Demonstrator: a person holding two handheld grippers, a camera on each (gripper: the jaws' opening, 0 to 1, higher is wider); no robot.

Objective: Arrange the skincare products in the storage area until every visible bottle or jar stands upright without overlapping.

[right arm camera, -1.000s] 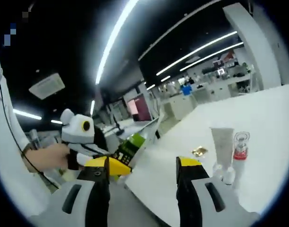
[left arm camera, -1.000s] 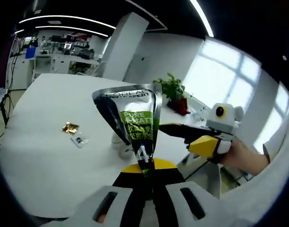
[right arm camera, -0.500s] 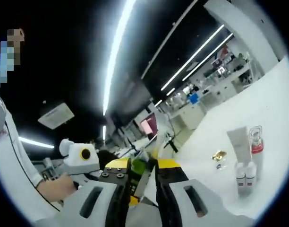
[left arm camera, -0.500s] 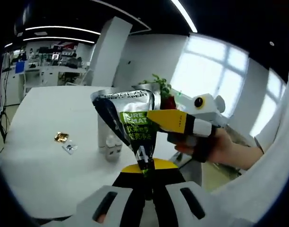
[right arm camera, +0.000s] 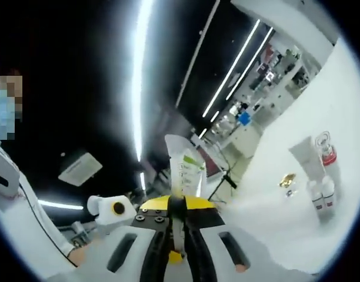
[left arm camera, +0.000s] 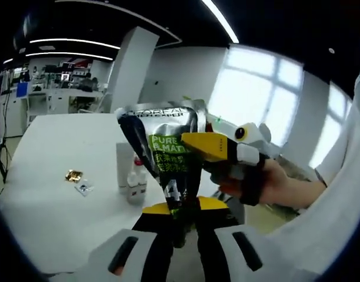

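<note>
Above the white table [left arm camera: 45, 194], we pinch the face-wash tube [left arm camera: 168, 158] with both the left gripper [left arm camera: 179, 217] and right gripper [right arm camera: 177, 220], so opposing pulls could crease or drop it.

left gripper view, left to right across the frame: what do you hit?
Gold wrapper → small sachet → white tube with small bottles on the table → silver-green tube in the left gripper → right gripper clamped on the tube → person's hand.
</note>
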